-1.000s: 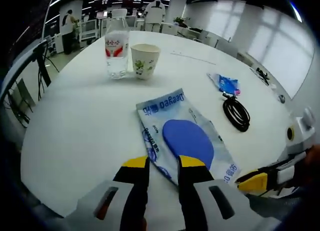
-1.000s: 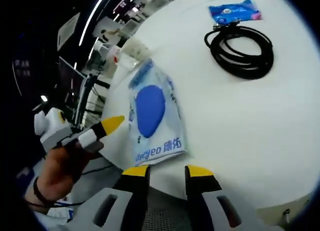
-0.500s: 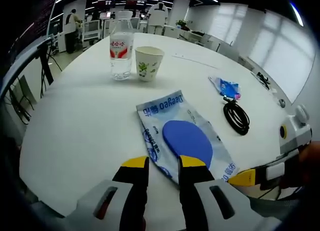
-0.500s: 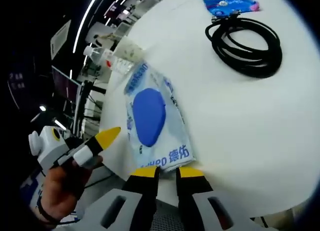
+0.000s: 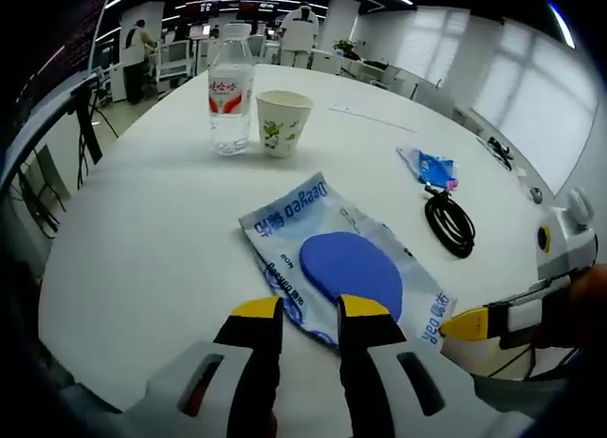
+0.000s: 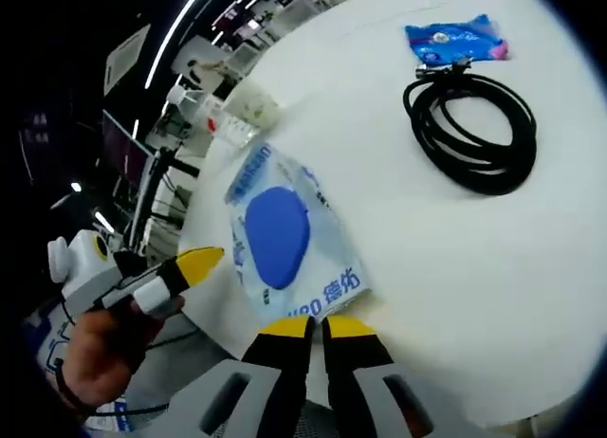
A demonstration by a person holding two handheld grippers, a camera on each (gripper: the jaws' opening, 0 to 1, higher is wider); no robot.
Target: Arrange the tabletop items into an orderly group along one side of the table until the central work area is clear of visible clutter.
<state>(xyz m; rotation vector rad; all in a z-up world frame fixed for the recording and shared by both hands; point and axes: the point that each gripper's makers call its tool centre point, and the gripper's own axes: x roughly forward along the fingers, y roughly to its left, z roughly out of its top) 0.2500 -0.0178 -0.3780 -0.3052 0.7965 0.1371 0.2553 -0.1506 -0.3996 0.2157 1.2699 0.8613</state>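
Your right gripper [image 6: 313,326] pinches near corner of clear packet [image 6: 285,239] w/ blue disc inside, jaws pressed together on plastic edge, close to table [image 6: 531,258] rim. Your left gripper [image 5: 311,310] hovers just above packet's [image 5: 346,267] near edge, jaws slightly apart, gripping nothing (yellow tips). Coiled black cable [image 6: 471,130] lies well apart from packet, small blue pouch [image 6: 455,40] just beyond it. Water bottle [image 5: 229,92] & paper cup [image 5: 284,121] stand upright side by side, far side of table [image 5: 142,229].
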